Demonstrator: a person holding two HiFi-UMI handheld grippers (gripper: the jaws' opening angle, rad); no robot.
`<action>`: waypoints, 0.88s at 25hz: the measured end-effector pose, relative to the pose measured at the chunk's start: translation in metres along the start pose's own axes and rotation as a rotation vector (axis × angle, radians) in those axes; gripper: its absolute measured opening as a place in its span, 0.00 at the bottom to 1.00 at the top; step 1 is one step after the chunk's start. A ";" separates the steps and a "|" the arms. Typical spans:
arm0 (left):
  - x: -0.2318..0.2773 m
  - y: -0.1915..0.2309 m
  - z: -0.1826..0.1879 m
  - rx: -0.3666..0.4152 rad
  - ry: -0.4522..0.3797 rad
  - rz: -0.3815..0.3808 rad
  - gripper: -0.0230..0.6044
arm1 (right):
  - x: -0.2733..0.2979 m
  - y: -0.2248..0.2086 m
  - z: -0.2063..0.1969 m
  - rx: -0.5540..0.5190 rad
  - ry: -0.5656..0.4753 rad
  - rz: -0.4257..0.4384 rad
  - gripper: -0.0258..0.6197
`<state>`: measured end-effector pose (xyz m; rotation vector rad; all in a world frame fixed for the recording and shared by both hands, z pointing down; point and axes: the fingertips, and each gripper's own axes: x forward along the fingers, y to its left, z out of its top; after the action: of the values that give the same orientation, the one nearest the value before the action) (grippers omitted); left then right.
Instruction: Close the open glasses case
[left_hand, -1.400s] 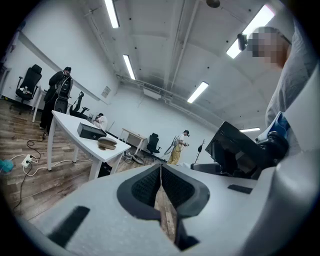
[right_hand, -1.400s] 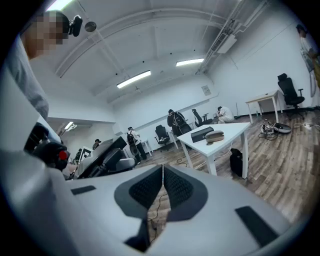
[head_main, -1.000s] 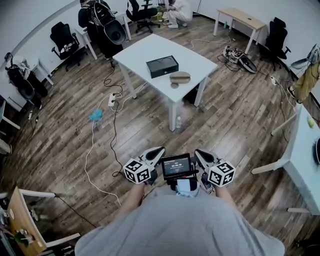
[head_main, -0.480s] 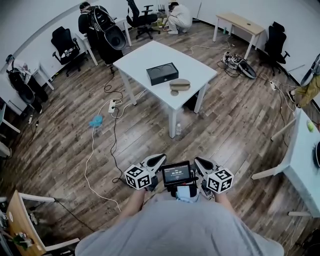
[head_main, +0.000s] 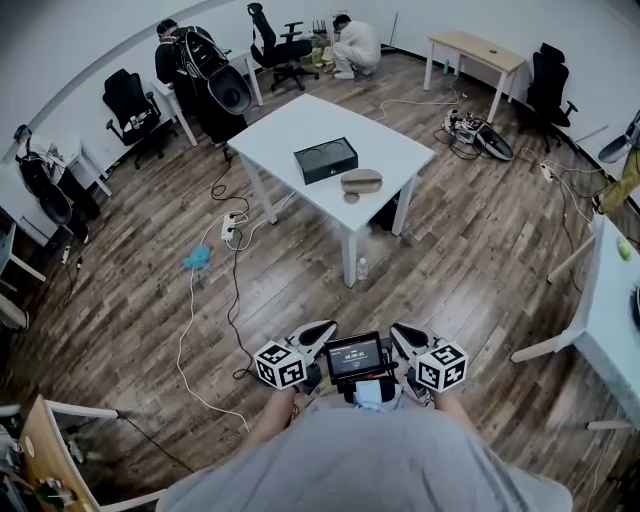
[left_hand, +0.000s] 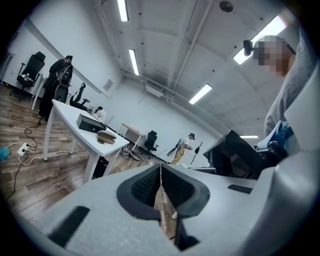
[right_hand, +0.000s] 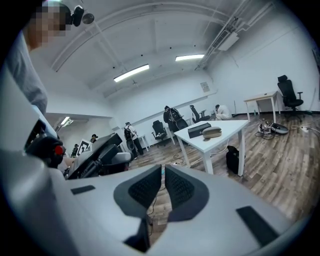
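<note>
Dark wood-plank floor (head_main: 450, 250) lies between me and the white square tabletop (head_main: 290, 115), which stands well apart from where I am; near its front corner rests the tan oval glasses case (head_main: 361, 180), just beside a flat black rectangular box (head_main: 325, 160); from this far off I cannot tell how wide the lid stands.

Over the last second almost nothing that matters has changed; the tabletop and the case sit at much the same place in my head view, shifted only slightly, so I am no nearer to them; both grippers have stayed drawn in against my grey shirt (head_main: 370, 450), one on either side of the small black screen (head_main: 354, 356) at my chest.

My left gripper (head_main: 318, 332) has its jaws pressed together with nothing between them, only floor showing past the pads; my right gripper (head_main: 405, 334) is likewise closed but for a hair of a gap, and holds nothing.

I judge the task not yet begun; the case is untouched and out of reach; I would first have to walk up to the tabletop, and only then bring a gripper onto the lid to press it down.
</note>
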<state>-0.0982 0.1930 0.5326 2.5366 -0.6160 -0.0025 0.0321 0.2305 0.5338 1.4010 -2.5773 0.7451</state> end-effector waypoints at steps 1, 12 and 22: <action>-0.001 0.001 0.000 -0.001 0.000 -0.001 0.07 | 0.001 0.000 0.000 0.001 -0.001 0.001 0.10; -0.019 0.020 -0.005 -0.056 -0.021 0.019 0.07 | 0.014 0.014 -0.005 0.011 0.025 0.011 0.10; 0.007 0.026 -0.002 -0.103 -0.027 -0.027 0.07 | 0.019 -0.015 -0.003 0.065 0.040 0.002 0.10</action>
<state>-0.1025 0.1714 0.5483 2.4483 -0.5776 -0.0765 0.0329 0.2107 0.5475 1.3870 -2.5459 0.8553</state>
